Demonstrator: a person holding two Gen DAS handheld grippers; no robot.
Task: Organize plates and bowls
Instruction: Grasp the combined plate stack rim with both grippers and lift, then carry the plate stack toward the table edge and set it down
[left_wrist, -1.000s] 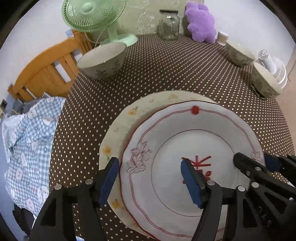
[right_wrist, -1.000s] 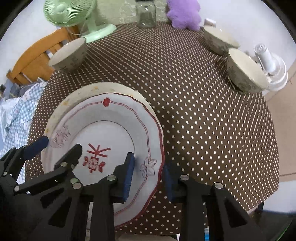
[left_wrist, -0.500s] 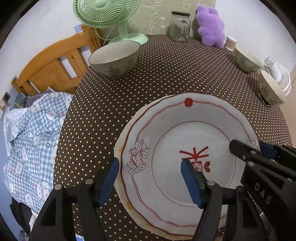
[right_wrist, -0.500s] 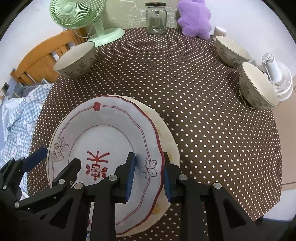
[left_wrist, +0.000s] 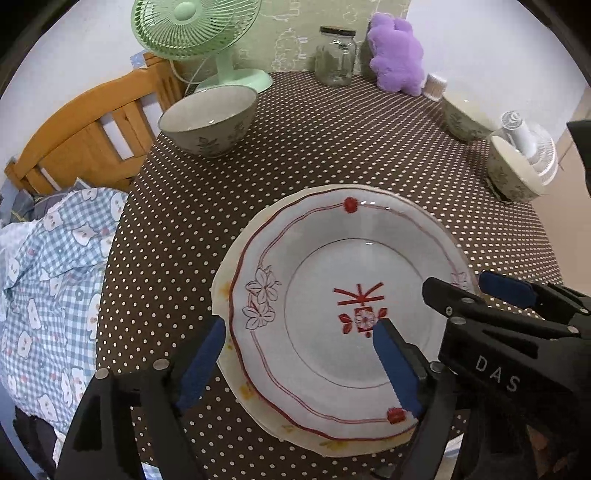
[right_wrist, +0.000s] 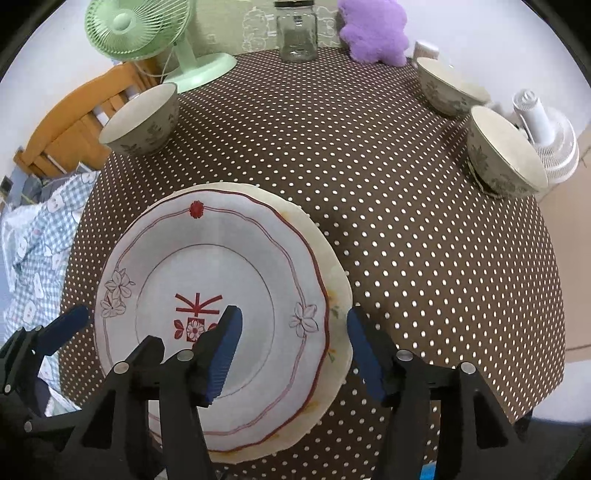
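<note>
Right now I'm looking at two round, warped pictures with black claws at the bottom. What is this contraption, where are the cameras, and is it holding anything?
There is no robot here. A person holds a two-finger gripper in each hand, and each gripper carries a wide-angle camera looking along its fingers, which bends the pictures. One picture comes from the left gripper, the other from the right gripper; each also catches the other gripper at its edge.

On the brown dotted tablecloth lies a white plate with red trim, stacked on a cream plate. Three bowls stand around: one near the green fan, two on the far right. A glass jar and a purple plush toy sit at the back.

Nothing is held. Both grippers' jaws are opening, straddling the plates' opposite edges without pressing them.
</note>
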